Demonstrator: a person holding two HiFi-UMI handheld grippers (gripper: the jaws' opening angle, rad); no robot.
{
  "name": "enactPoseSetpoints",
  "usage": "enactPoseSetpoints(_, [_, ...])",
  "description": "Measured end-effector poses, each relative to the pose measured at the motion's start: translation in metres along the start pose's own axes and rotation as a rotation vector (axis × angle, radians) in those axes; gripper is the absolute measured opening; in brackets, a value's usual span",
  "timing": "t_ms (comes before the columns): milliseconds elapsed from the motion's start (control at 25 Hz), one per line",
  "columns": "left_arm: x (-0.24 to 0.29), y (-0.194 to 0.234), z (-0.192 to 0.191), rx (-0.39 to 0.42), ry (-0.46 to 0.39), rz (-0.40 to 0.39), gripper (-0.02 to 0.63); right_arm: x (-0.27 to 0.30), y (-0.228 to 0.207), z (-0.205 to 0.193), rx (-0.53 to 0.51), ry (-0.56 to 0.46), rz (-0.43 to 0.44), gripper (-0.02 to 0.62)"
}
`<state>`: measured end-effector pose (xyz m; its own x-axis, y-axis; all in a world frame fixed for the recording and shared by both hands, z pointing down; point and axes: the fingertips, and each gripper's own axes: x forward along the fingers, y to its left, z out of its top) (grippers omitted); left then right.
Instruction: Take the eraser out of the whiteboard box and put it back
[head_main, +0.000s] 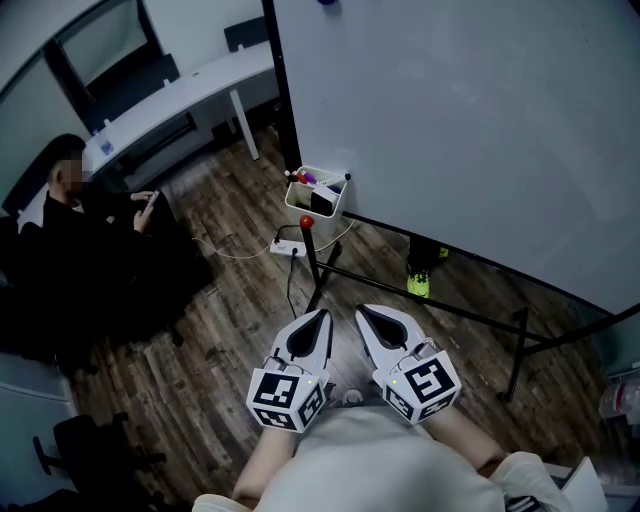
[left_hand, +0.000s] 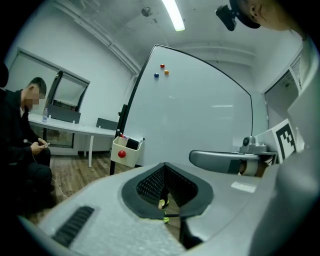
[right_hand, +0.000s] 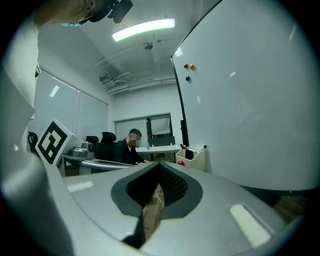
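Observation:
The white whiteboard box (head_main: 318, 195) hangs at the lower left corner of the whiteboard (head_main: 470, 130). A black eraser (head_main: 322, 203) stands in it among markers, and a red magnet (head_main: 306, 222) sits on its front. Both grippers are held low and close to my body, well short of the box. My left gripper (head_main: 322, 318) and right gripper (head_main: 362, 312) are side by side, both shut and empty. The left gripper view shows the box (left_hand: 127, 150) and eraser (left_hand: 132, 144) ahead beyond its shut tips (left_hand: 164, 167). The right gripper view shows the box (right_hand: 192, 159) past its own shut tips (right_hand: 160, 167).
A person (head_main: 80, 230) in dark clothes sits at the left, beside a long white desk (head_main: 180, 95). A power strip (head_main: 288, 246) with cables lies on the wooden floor below the box. The whiteboard's black stand bars (head_main: 430, 310) cross the floor ahead.

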<state>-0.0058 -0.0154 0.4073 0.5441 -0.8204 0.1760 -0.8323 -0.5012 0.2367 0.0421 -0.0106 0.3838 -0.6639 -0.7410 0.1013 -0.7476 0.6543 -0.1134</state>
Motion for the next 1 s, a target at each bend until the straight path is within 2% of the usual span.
enactPoseSetpoints(480, [0.002, 0.015, 0.001, -0.021, 0.001, 0.073, 0.002, 0.02, -0.022, 0.003, -0.013, -0.001, -0.01, 0.003])
enactPoseSetpoints(1000, [0.043, 0.055, 0.014, -0.016, 0.001, 0.084, 0.002, 0.073, -0.061, 0.011, -0.013, 0.012, -0.016, 0.029])
